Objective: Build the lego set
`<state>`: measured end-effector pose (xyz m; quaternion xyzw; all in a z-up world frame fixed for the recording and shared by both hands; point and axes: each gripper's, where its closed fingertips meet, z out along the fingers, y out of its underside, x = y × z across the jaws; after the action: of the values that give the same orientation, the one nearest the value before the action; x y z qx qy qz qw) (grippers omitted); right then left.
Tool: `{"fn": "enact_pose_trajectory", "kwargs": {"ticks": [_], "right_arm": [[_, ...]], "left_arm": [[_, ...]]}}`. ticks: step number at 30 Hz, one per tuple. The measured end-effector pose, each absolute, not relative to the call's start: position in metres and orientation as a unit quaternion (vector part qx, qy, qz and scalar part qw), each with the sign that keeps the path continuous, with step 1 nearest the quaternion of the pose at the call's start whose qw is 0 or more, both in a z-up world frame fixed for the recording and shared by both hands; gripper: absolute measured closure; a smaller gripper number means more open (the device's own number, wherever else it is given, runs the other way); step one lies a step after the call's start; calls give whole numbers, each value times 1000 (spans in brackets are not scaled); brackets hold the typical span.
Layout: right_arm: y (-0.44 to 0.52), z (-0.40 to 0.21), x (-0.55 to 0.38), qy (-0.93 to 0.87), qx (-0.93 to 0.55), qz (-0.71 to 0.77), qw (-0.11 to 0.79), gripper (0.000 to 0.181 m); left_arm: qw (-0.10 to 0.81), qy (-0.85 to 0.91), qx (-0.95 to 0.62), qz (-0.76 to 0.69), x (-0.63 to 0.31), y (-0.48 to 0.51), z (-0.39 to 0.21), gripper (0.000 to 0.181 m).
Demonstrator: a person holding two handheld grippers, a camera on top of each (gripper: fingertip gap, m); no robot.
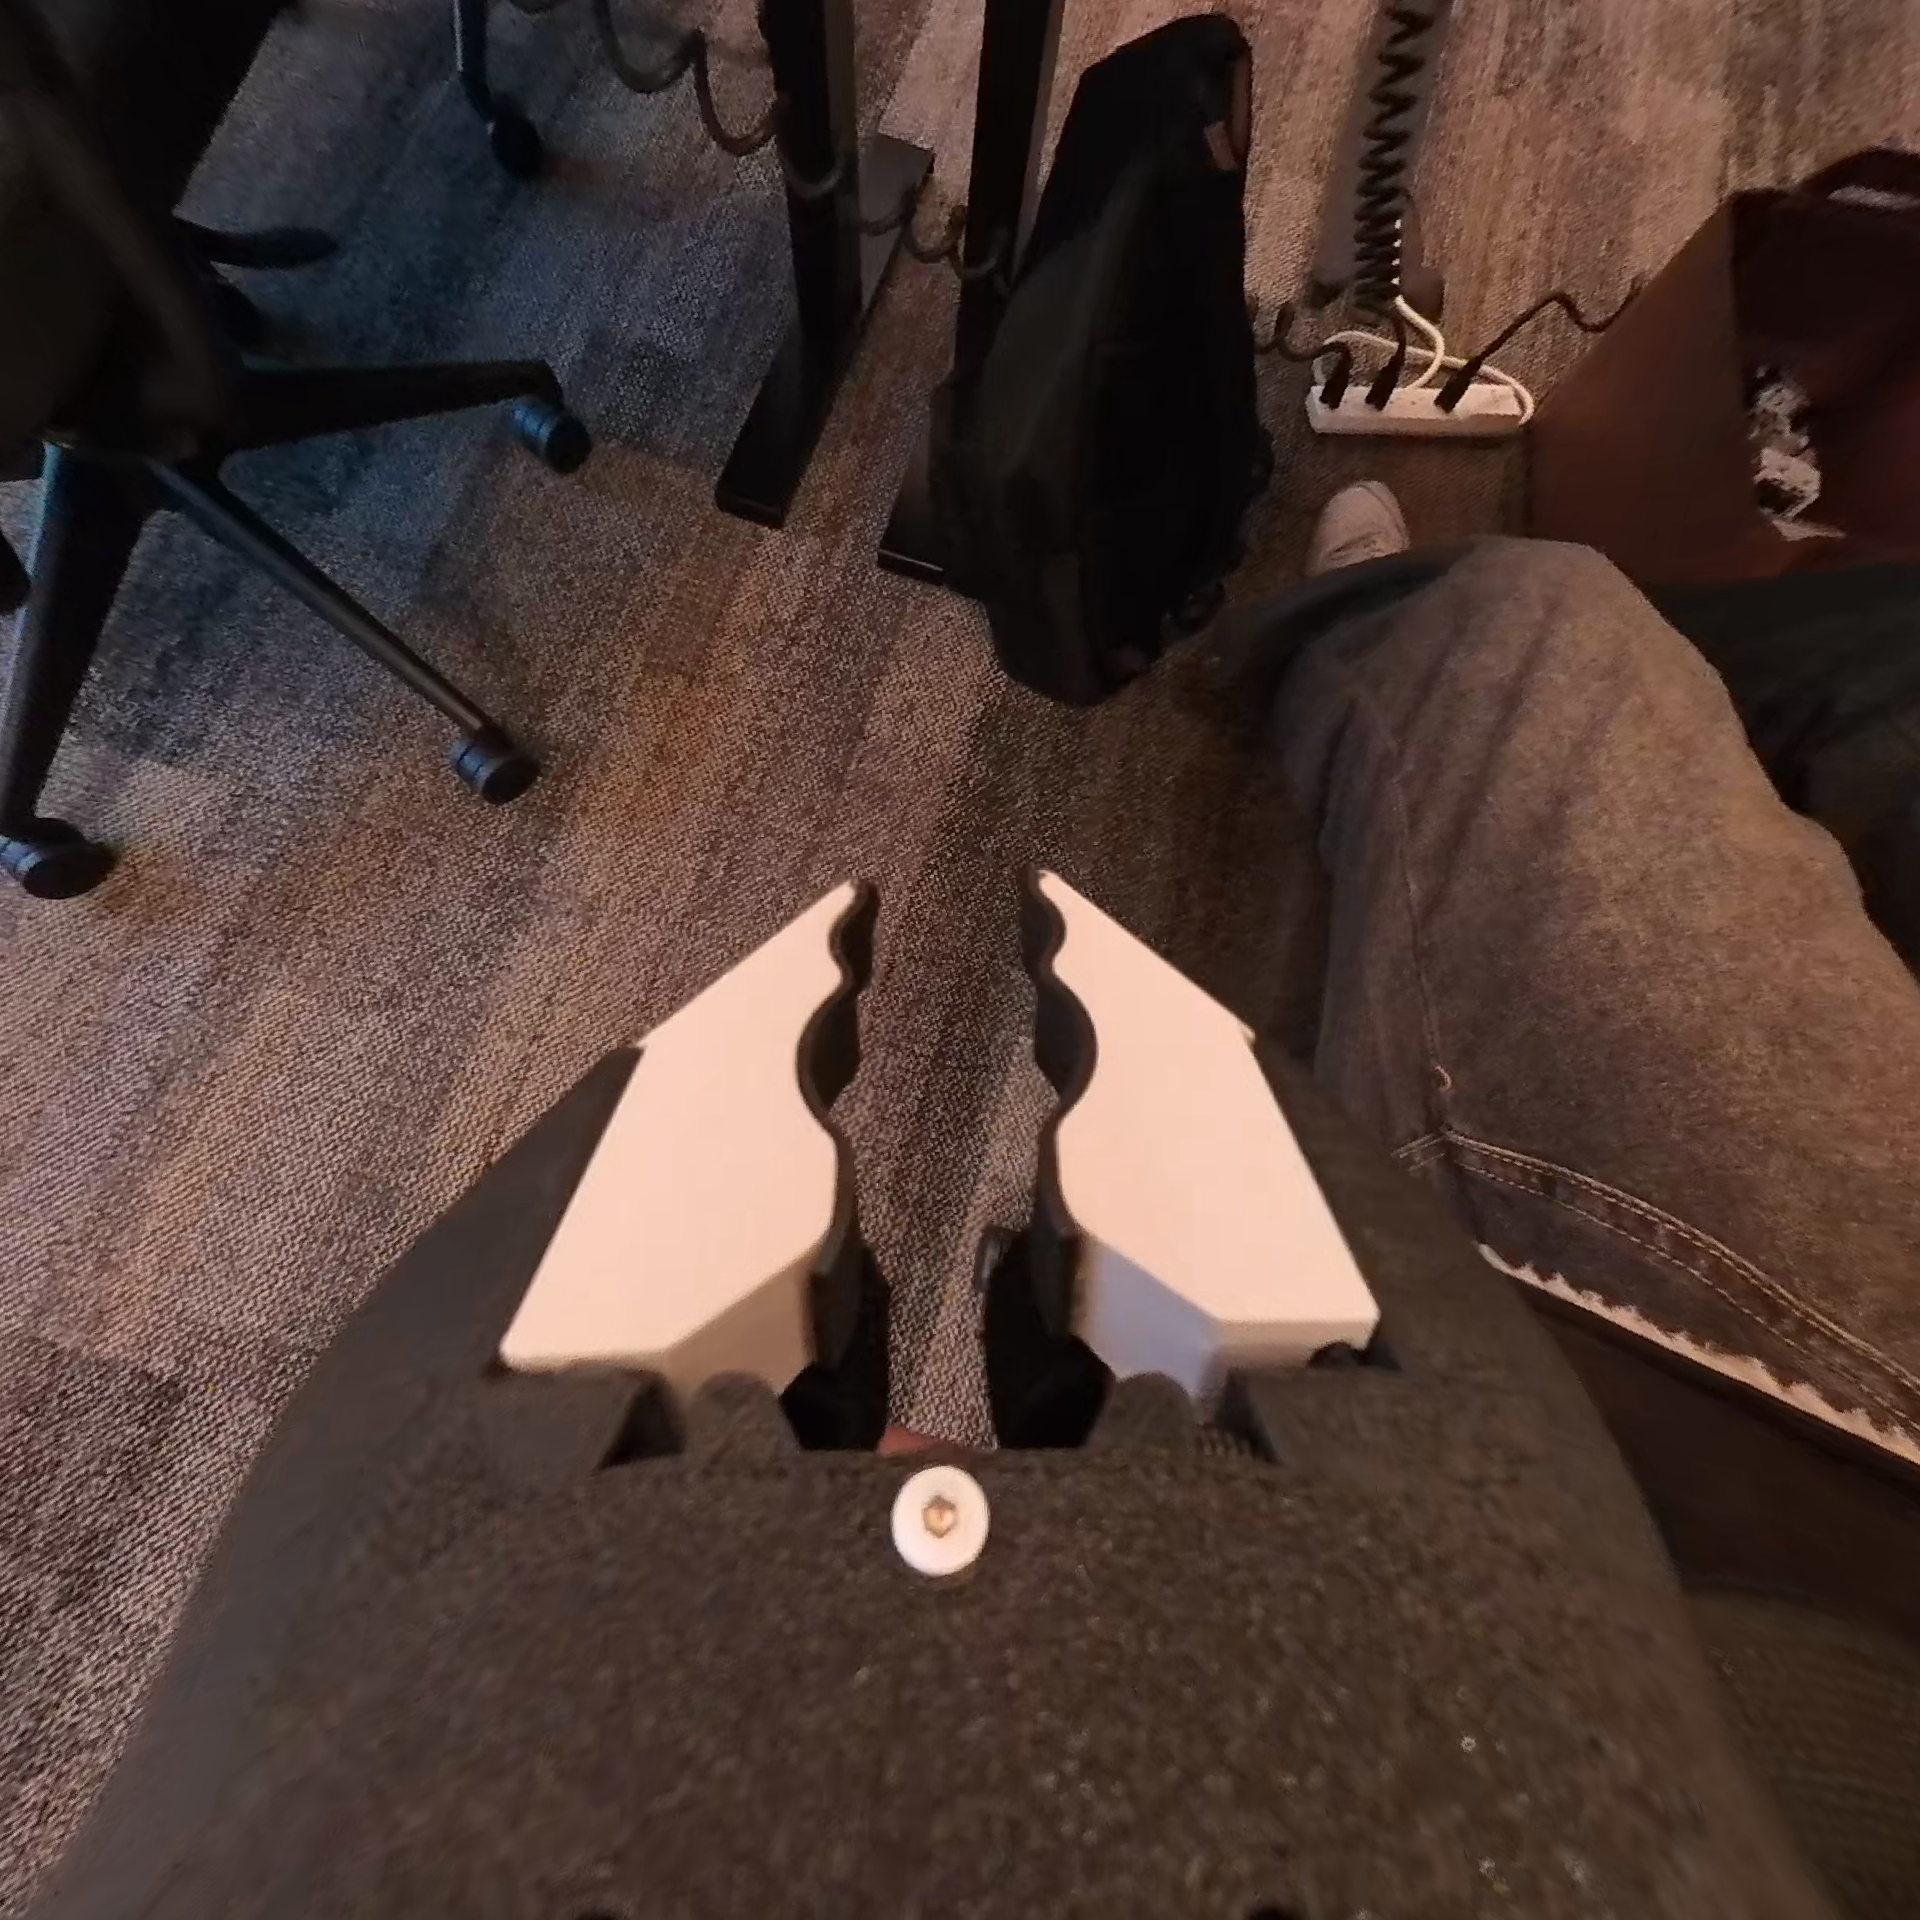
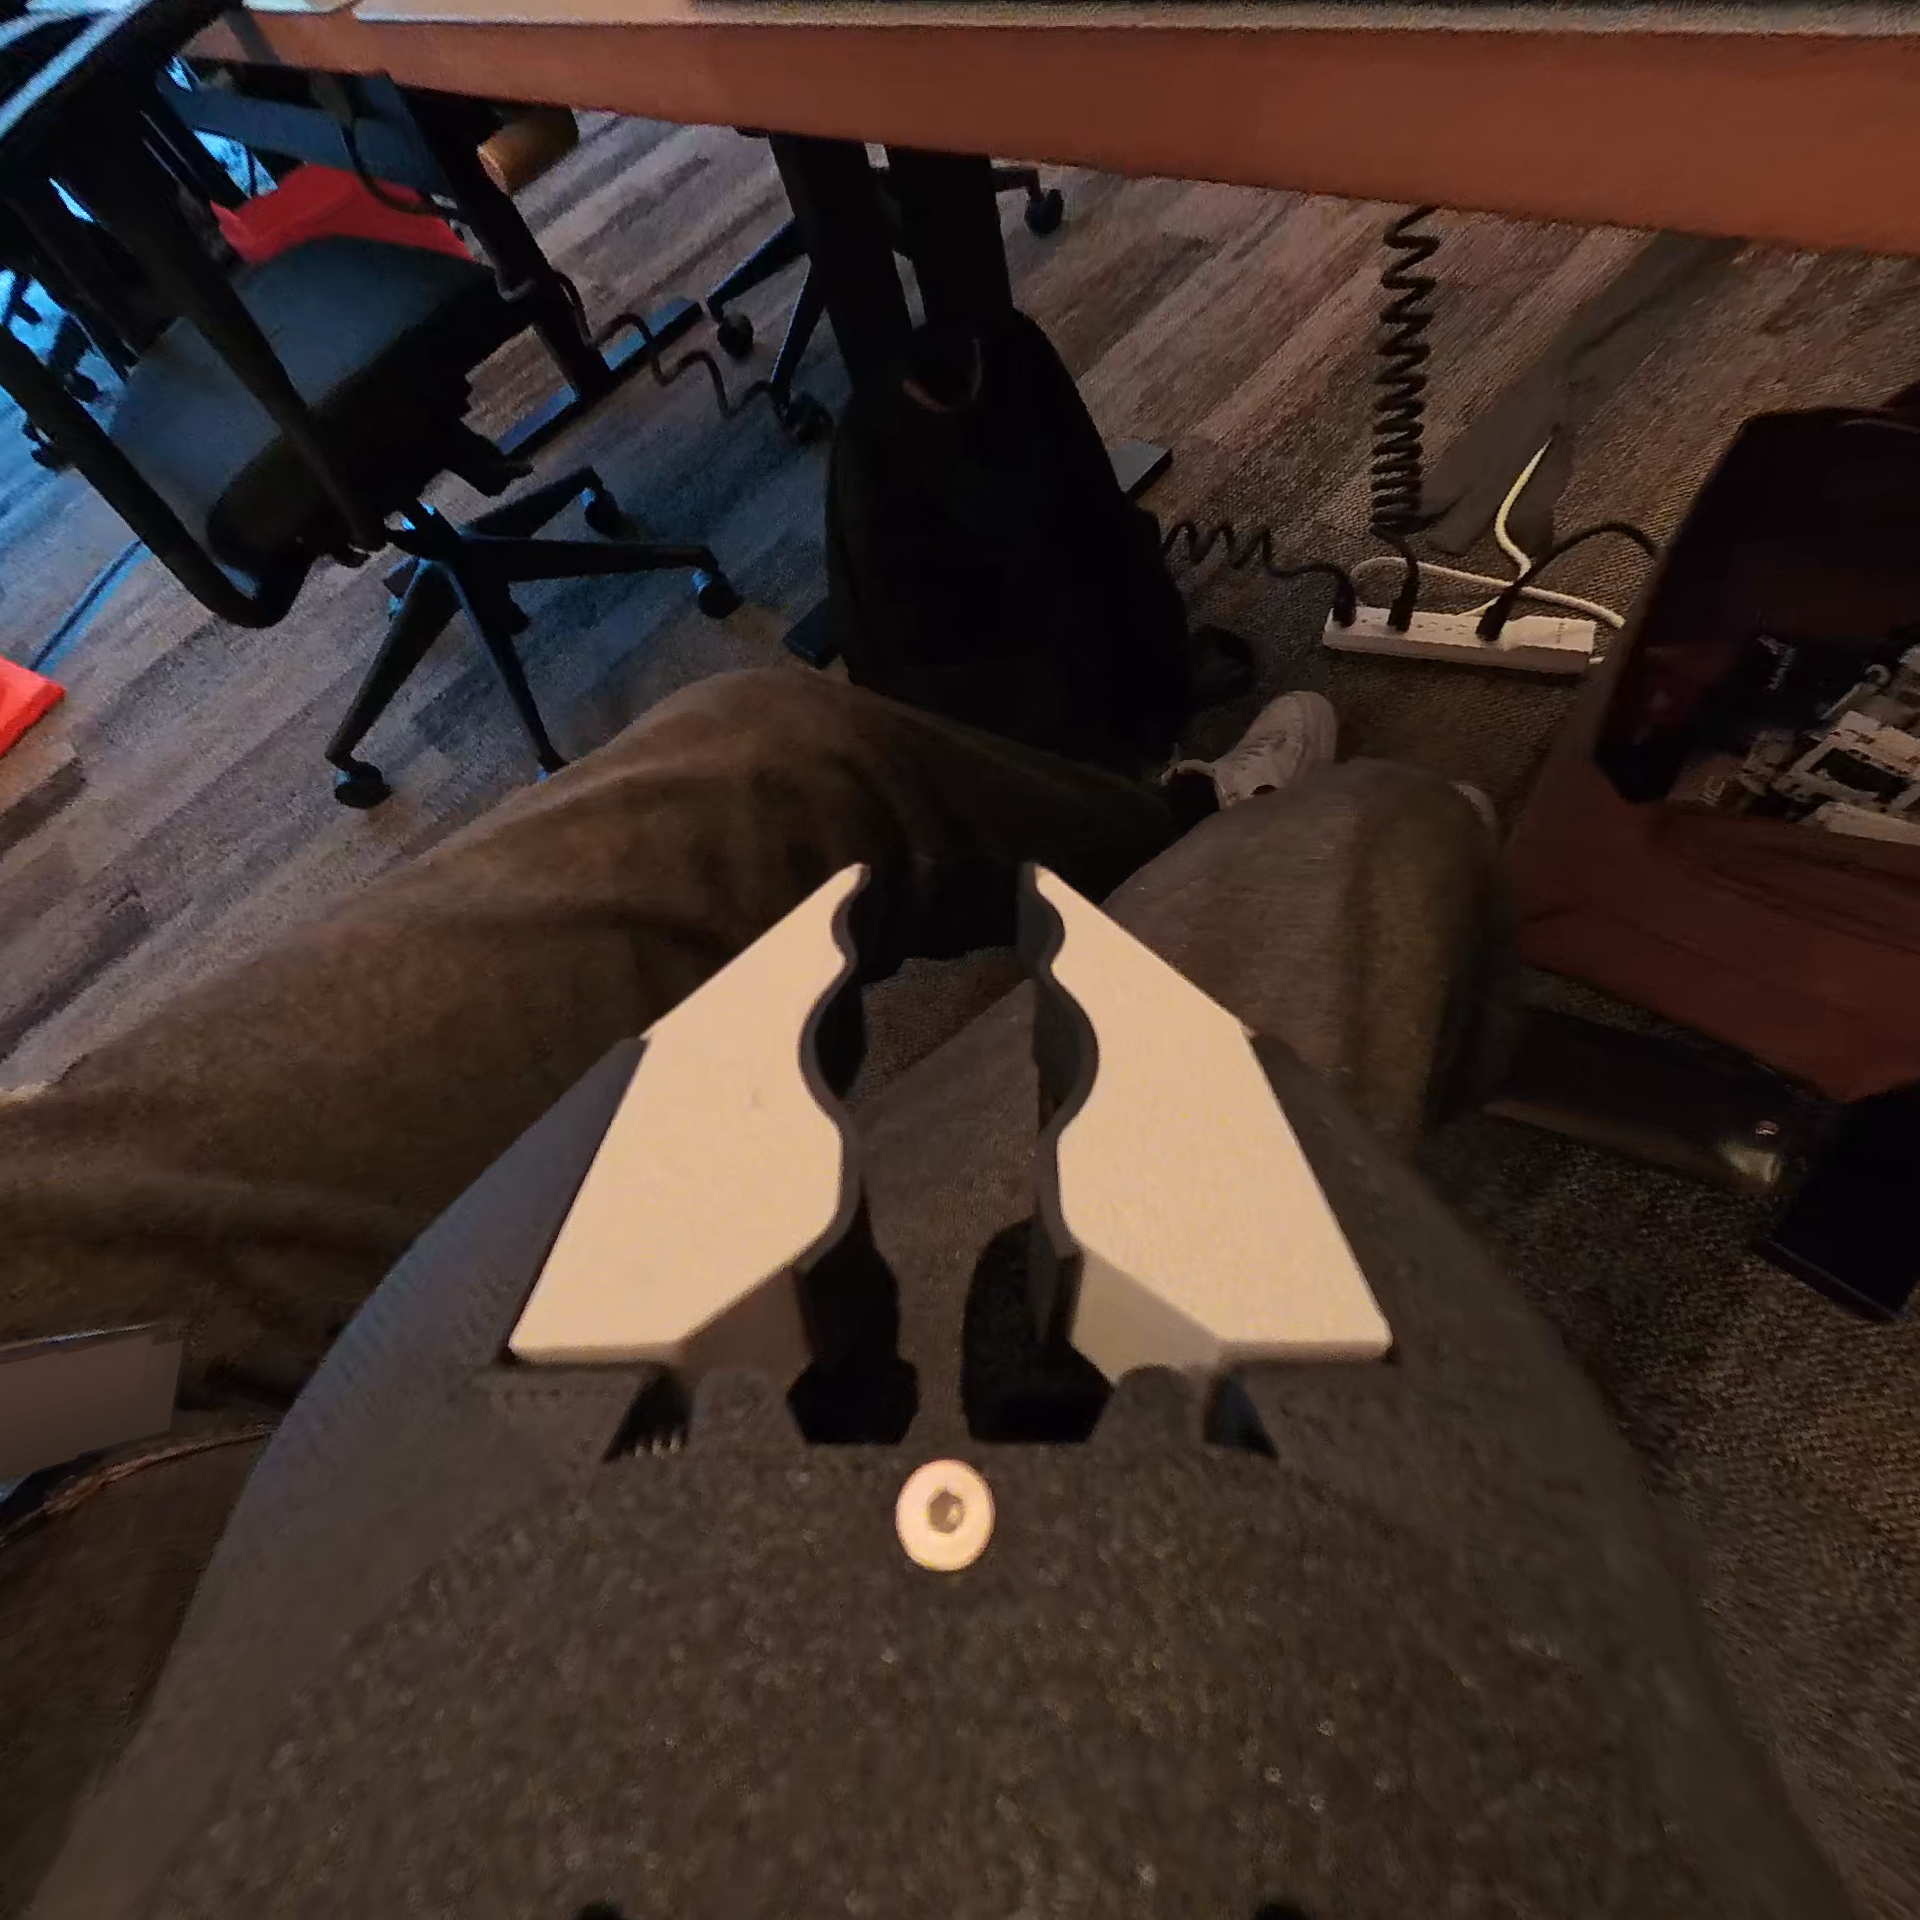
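Below the edge of the long wooden desk (image 2: 1143, 94), both of my grippers pointed down toward the mottled grey-brown carpet (image 1: 416, 1039) rather than at any work surface. My left gripper (image 1: 948, 896), with its two white wavy-edged fingers, stood partly open with a clear gap and held nothing; only carpet showed between the jaws. My right gripper (image 2: 943, 883) matched it, parted and empty, hanging over the seated person's legs in grey trousers (image 2: 416, 987). Off to the right, a brown cardboard box (image 2: 1714, 914) sat on the floor, and inside it lay a pile of small white and grey lego pieces (image 2: 1829, 758), well apart from both grippers. A black backpack (image 2: 997, 561) leaned against the black desk leg, a white power strip (image 2: 1455, 632) lay near it, and a black wheeled office chair (image 1: 260, 499) stood to the left. I judged that no building step was under way: nothing was gripped or joined. The next move likely called for swinging right toward the box, or lifting it to the desk, so pieces could be reached.
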<state>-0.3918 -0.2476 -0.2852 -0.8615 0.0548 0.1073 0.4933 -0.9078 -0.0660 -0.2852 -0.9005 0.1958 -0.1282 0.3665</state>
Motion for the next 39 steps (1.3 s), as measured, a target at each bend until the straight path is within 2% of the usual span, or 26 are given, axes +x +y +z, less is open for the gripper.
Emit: {"fn": "enact_pose_trajectory", "kwargs": {"ticks": [15, 19, 21, 25, 29, 32, 35, 39], "right_arm": [[-286, -286, -356, 113, -855, 98, 496, 156], [-285, -269, -349, 88, -860, 81, 496, 154], [-282, -265, -345, 56, -867, 63, 490, 152], [-280, -270, -327, 53, -861, 57, 503, 151], [-289, -307, -303, 92, -871, 67, 477, 150], [-296, -337, -285, 100, -892, 59, 436, 150], [-296, -356, -267, 96, -910, 49, 401, 150], [-285, -369, -248, 80, -925, 50, 368, 150]], "left_arm": [[338, 267, -892, -136, -850, -61, -297, 153], [266, 347, -850, -293, -766, -71, -329, 152], [262, 403, -826, -294, -732, -47, -374, 152], [203, 453, -828, -262, -656, 4, -521, 153], [157, 583, -789, -114, -585, 46, -692, 153], [110, 669, -735, -20, -542, 74, -794, 153], [100, 775, -616, 97, -513, 115, -861, 153], [92, 872, -428, 220, -485, 172, -908, 150]]}}
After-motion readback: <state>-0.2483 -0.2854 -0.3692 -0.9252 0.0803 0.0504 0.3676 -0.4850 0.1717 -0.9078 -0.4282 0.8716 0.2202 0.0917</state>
